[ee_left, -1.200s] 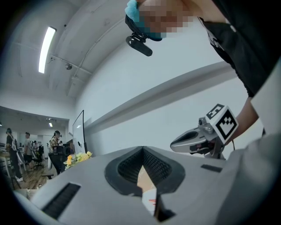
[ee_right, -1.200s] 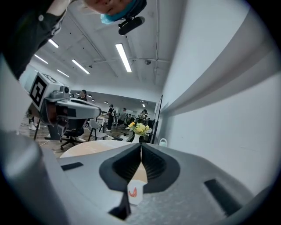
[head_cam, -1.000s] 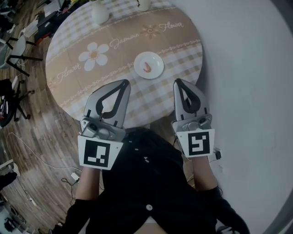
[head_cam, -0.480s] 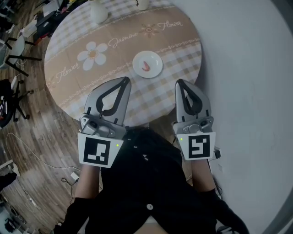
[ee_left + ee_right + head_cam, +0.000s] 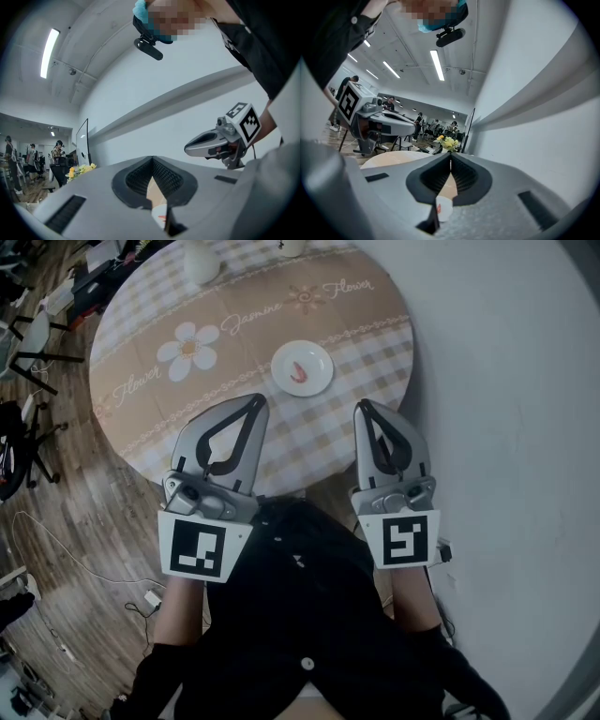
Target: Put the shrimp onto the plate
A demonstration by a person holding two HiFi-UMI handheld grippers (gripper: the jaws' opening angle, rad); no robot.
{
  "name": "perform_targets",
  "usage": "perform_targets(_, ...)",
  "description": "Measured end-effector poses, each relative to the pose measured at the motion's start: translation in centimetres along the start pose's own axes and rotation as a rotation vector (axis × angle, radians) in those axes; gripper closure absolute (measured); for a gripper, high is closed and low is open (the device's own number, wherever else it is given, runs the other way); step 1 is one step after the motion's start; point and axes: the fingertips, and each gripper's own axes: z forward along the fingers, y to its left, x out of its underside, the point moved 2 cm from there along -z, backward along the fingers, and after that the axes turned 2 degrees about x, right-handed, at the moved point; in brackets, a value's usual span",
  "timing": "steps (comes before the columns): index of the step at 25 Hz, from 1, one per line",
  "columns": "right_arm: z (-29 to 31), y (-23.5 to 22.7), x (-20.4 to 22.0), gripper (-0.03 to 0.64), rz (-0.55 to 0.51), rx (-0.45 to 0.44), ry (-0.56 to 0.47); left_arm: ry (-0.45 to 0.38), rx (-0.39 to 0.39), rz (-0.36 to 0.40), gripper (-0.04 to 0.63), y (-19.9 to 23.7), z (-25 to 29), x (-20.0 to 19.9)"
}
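Little has moved since the earlier frame: the plate (image 5: 315, 381) has crept slightly up and left in the head view, the white vase (image 5: 200, 257) beyond it has slid closer to the top edge, and both grippers hang much where they were, short of the plate on the person's side. The shrimp (image 5: 297, 371) already lies on the plate, near its middle, on the round worktop (image 5: 375, 334). Its long axis seems to run roughly away from the person, tilted a little, though it is too small to be sure. The plate sits beyond and between the two gripper tips, apart from both. The left gripper (image 5: 251, 403) looks a shade nearer than the right gripper (image 5: 364, 407). Each gripper view shows its own jaws pressed together with nothing between them, the plate showing only through the gap behind. Judged from this, the task looks done.
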Motion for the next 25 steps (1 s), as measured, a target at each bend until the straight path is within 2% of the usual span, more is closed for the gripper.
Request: perform_targets(25, 0.01, 0.71, 0.66, 0.614, -0.027, -0.032, 0.02, 0.004, -0.008, -0.006, 0.594, -0.52, -0.04, 0.28)
